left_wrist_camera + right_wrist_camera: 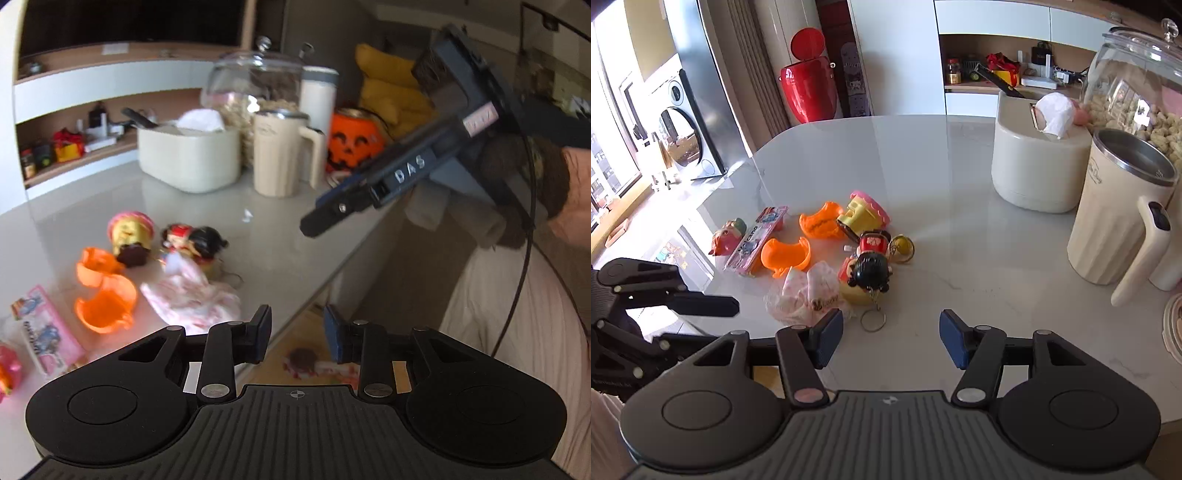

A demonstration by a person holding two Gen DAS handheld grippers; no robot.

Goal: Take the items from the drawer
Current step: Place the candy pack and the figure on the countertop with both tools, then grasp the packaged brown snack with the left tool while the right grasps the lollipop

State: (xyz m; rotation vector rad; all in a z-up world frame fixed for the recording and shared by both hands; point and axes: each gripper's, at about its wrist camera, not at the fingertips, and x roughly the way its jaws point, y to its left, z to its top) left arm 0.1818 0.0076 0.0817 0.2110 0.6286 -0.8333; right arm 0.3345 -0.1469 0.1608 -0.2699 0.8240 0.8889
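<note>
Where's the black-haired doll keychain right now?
In the right wrist view the doll keychain lies on the white table, just ahead of the open right gripper, between the pink cloth and a gold bell.

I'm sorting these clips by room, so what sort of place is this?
Most likely a home kitchen or dining area: a pale stone-look counter carries a glass jar of snacks and a cream lidded jug, and a front-loading washing machine stands by the window.
</note>
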